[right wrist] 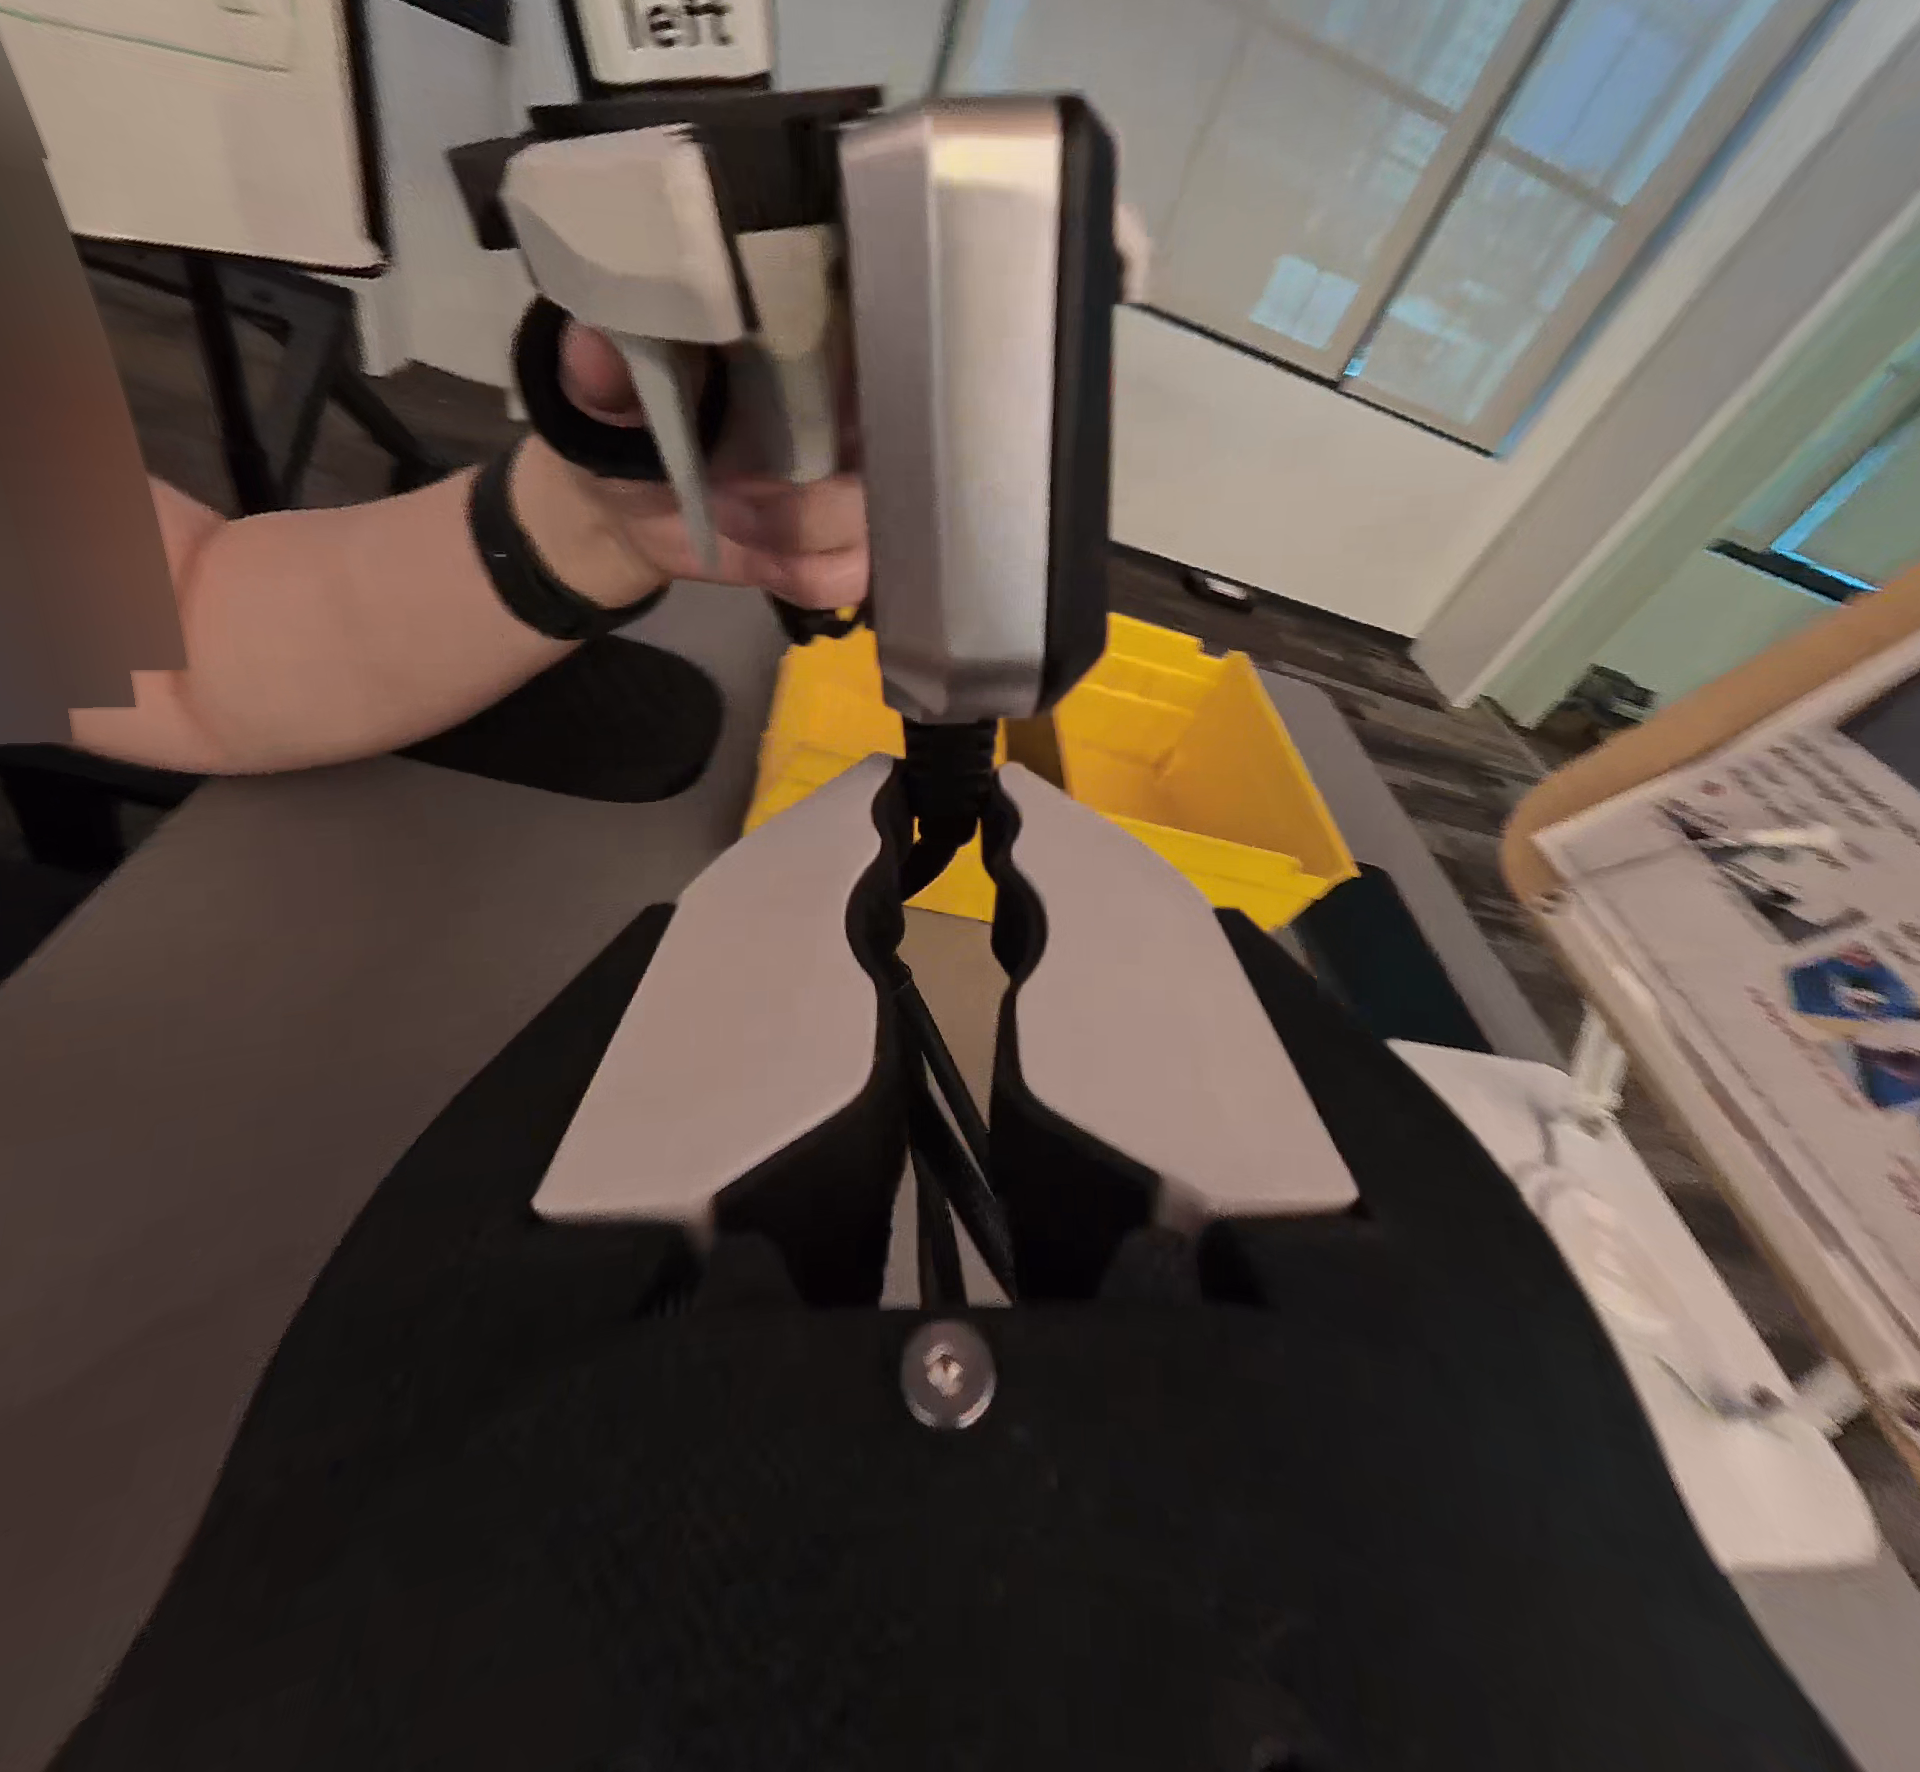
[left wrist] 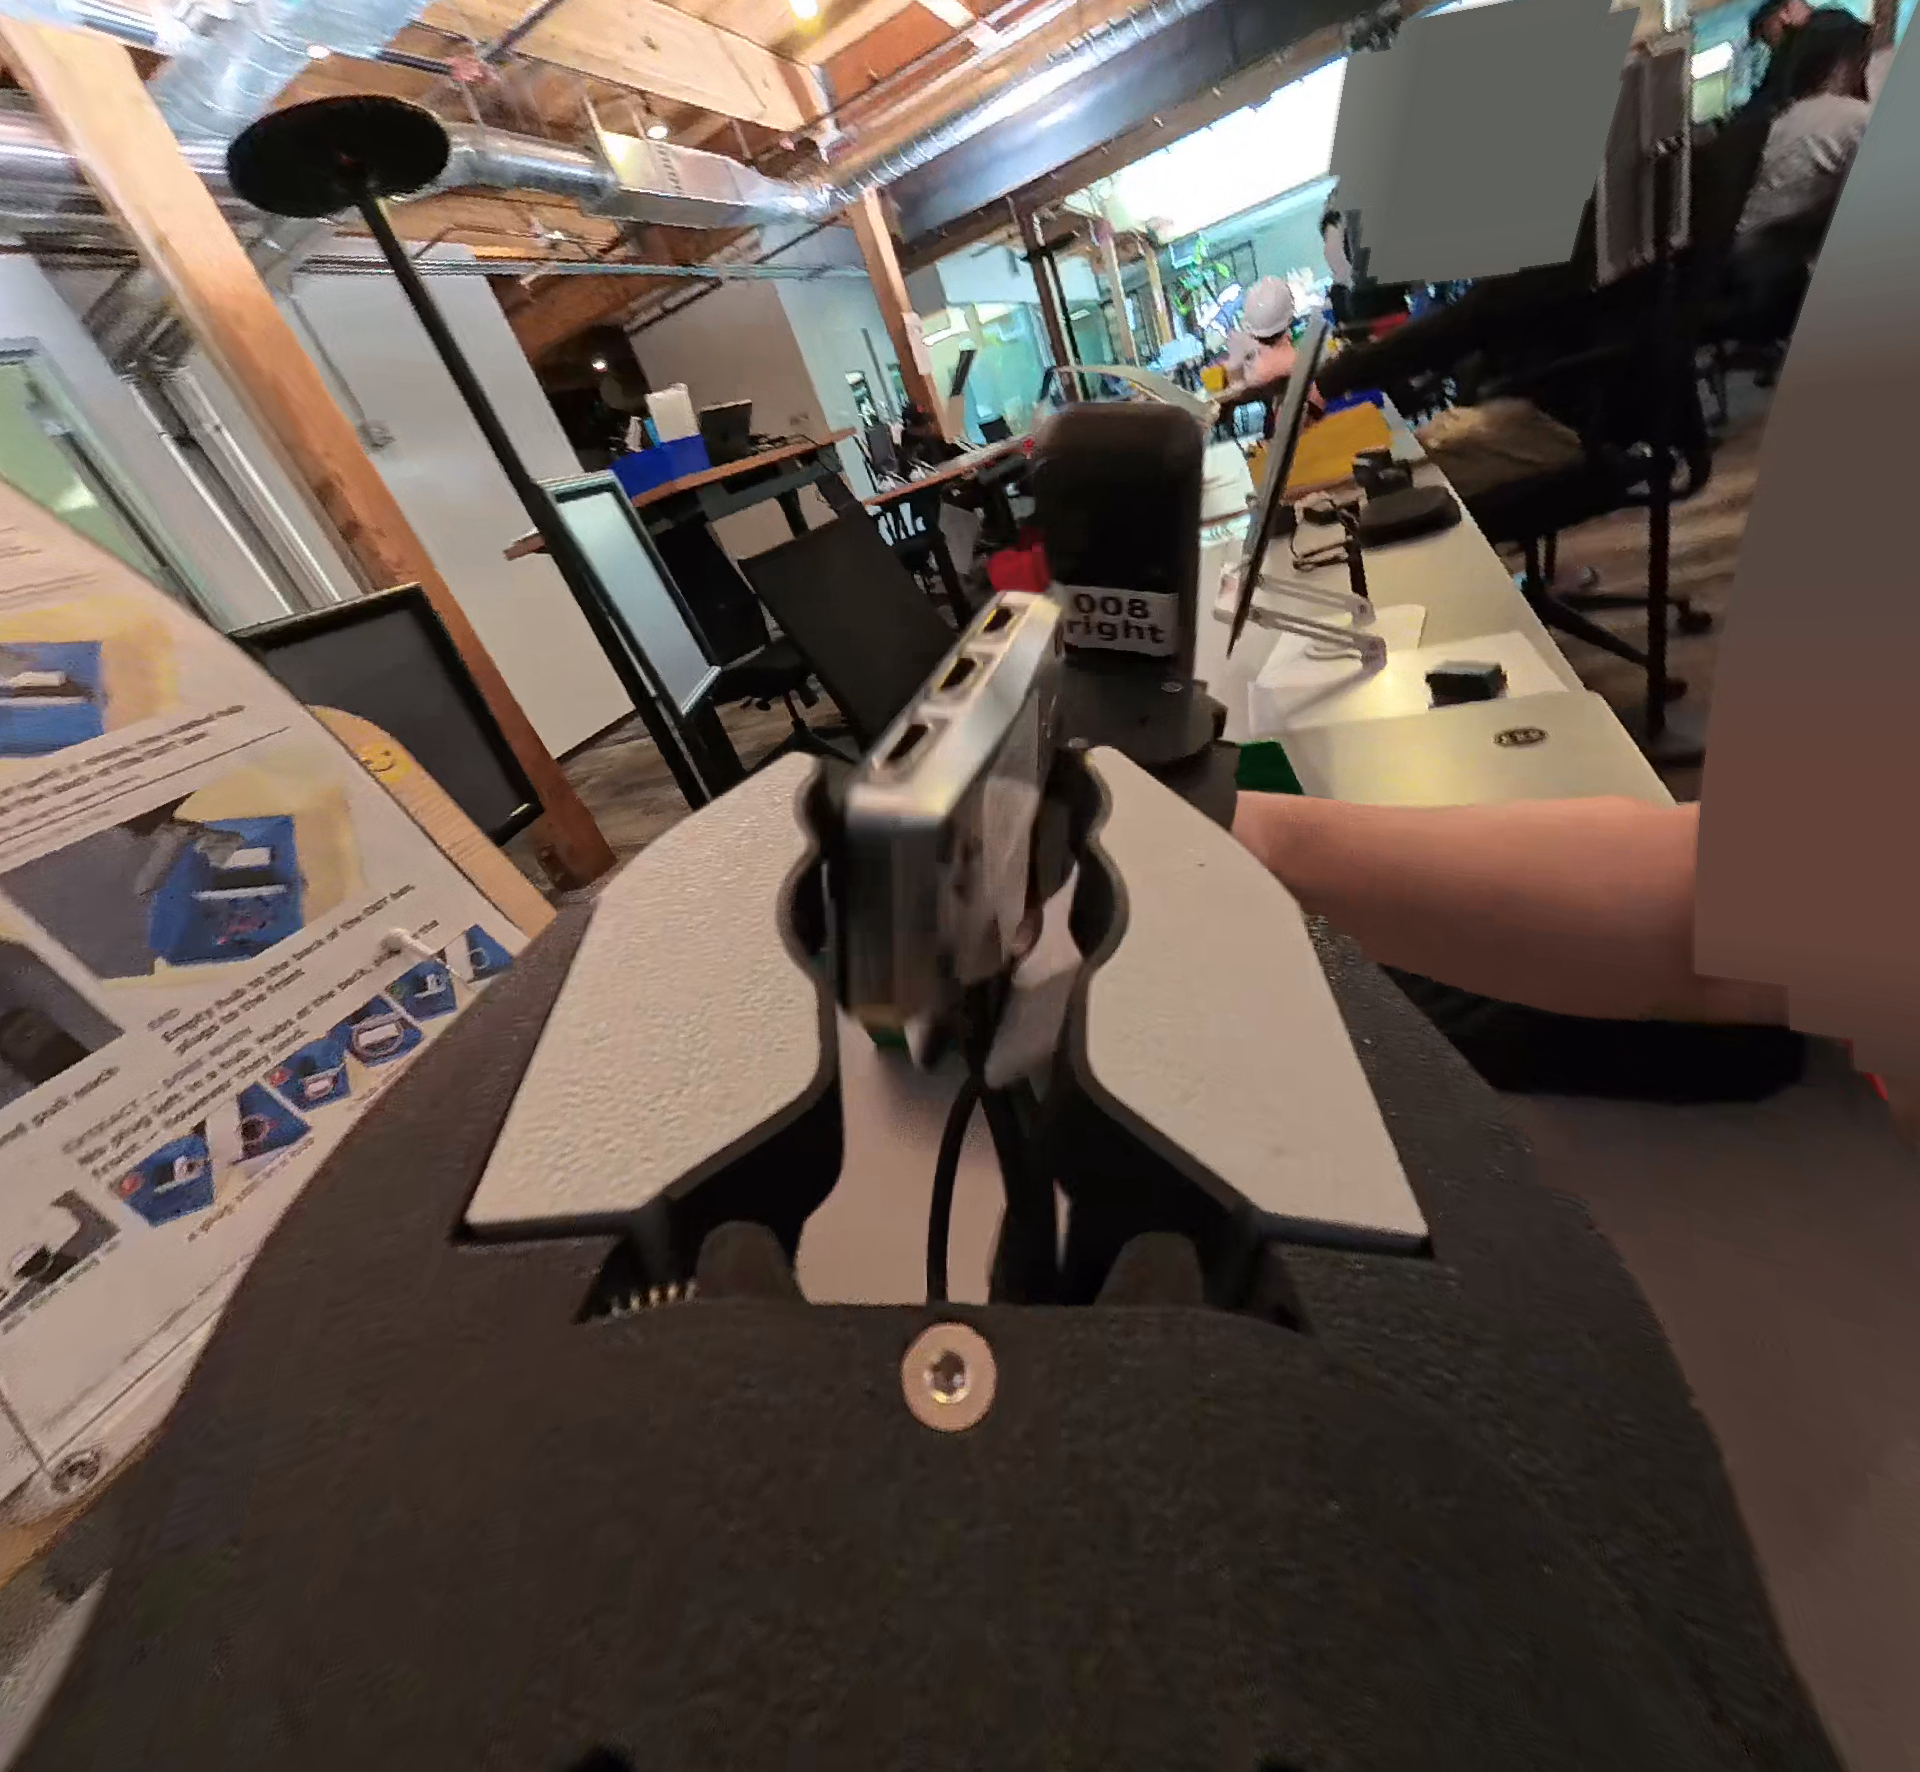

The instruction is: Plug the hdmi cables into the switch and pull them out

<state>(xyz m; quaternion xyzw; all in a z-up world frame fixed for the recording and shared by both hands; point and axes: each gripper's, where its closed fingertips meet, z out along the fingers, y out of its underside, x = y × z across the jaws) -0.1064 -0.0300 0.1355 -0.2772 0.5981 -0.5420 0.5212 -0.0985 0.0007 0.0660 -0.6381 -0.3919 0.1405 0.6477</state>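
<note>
Left wrist view shows your left gripper closed tight on the silver switch, which is lifted off the table with three free ports facing up-left. To the right of the switch, your right gripper is almost closed, pinching the black HDMI cable just under the switch, above the yellow bin.

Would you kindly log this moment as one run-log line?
left gripper: shut on switch | right gripper: shut on HDMI cable at switch end | visible ports: empty | switch held above table
</note>
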